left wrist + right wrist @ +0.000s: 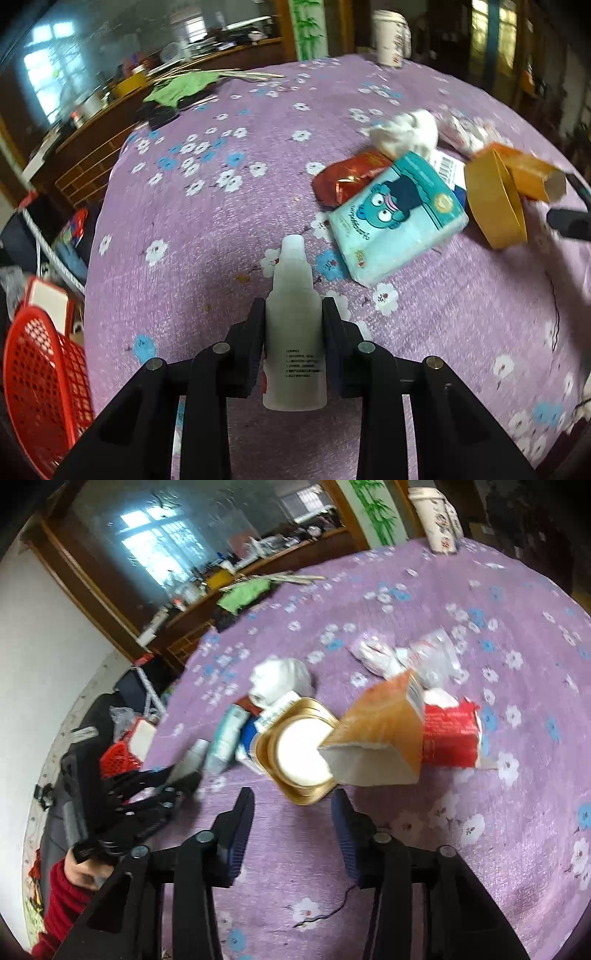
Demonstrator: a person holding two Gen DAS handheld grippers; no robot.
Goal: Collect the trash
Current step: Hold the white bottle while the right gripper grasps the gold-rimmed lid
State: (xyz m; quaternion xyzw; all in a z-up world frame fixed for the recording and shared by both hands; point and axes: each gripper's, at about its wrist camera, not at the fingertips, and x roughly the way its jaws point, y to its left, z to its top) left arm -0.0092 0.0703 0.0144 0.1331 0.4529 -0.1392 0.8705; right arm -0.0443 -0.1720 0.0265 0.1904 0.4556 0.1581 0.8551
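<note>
tablecloth [221,229]: purple, white-blue flowers | bottle [293,332]: translucent white | basket [40,387]: red mesh

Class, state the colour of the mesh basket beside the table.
Red. The mesh basket shows best in the left wrist view, low at the left edge.

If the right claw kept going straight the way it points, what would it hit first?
Most likely the gold tub, lying just beyond the open right claw and between its fingers' lines. The orange carton overlaps its right side; depth is unclear.
</note>
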